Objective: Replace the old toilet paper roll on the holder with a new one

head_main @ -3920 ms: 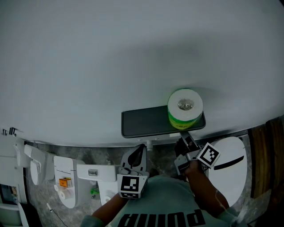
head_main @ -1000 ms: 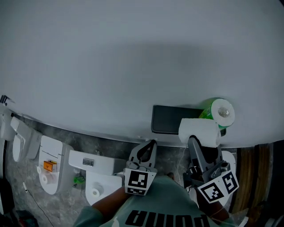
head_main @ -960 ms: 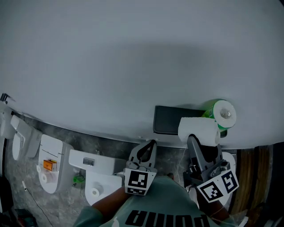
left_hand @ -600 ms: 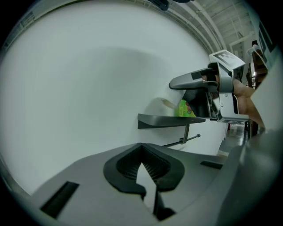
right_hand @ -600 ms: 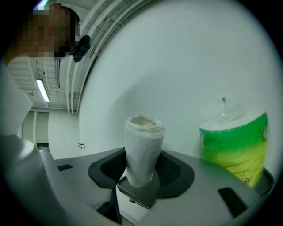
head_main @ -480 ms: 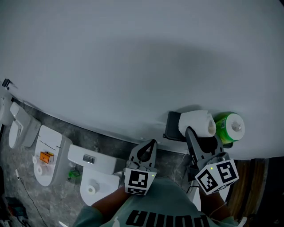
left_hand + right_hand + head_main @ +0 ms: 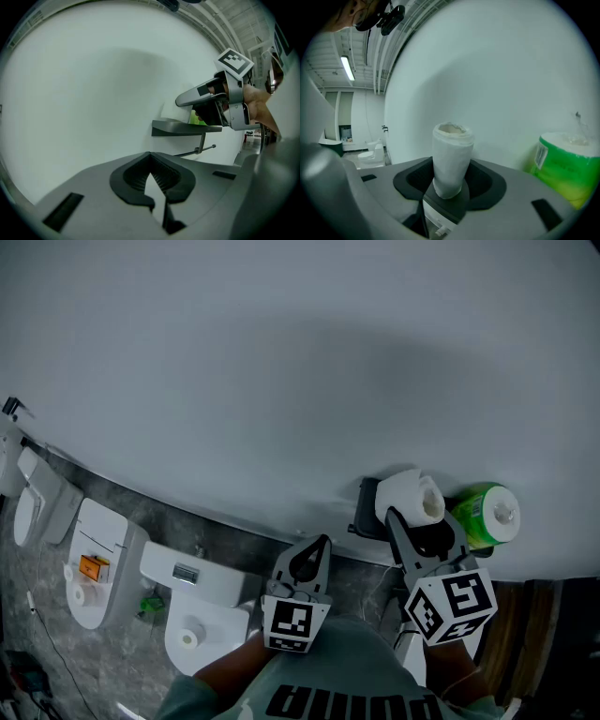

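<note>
Now that the right gripper (image 7: 418,527) has rolled, its clamped old toilet paper roll (image 7: 405,495) shows its core — green-wrapped roll (image 7: 483,517) at 3 o'clock; left gripper (image 7: 316,546) closed, empty.

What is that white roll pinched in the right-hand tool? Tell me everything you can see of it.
It is a nearly used-up toilet roll: a slim tube with a thin wrap of white paper, its open far end showing a hollow core. The right gripper clamps its near end, so it sticks straight out from the jaws. It is near the white wall, beside the green-wrapped roll without touching it.
</note>
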The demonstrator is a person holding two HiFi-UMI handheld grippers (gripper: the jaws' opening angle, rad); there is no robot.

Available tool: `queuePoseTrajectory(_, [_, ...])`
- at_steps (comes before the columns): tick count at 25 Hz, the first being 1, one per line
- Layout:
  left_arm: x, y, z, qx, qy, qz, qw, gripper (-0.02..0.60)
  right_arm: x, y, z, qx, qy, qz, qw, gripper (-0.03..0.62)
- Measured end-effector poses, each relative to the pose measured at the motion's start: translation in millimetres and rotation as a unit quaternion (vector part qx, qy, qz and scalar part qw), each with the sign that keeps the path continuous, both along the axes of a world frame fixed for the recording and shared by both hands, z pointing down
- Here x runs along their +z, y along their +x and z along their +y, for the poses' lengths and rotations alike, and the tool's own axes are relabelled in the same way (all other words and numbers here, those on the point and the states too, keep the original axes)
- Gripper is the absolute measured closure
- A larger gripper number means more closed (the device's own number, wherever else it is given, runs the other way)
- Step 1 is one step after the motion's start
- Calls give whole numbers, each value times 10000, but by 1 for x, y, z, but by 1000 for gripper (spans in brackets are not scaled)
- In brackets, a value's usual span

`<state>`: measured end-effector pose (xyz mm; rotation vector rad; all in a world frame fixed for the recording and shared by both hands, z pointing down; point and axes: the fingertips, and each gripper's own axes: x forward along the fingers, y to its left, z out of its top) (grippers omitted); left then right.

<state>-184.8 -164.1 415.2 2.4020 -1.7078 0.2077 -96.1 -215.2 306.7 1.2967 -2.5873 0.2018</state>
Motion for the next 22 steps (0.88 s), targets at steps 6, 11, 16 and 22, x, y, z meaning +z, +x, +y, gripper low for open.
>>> queuePoseTrajectory(6, [1, -4, 3, -2, 6, 68, 10000, 577, 8, -5, -1, 82, -115, 398, 9991, 388])
queuePoseTrajectory(11, [-1, -7, 6, 85, 20, 124, 9999, 577, 9, -11, 0, 96, -168, 524, 9984, 388])
queuePoseTrajectory(16, [0, -6, 9, 192, 30, 133, 9997, 577, 8, -9, 2, 206, -136, 544, 9982, 359])
queuePoseTrajectory(22, [4, -7, 15, 318, -13, 128, 9994, 577, -1, 3, 8, 502, -61, 409, 9979, 332])
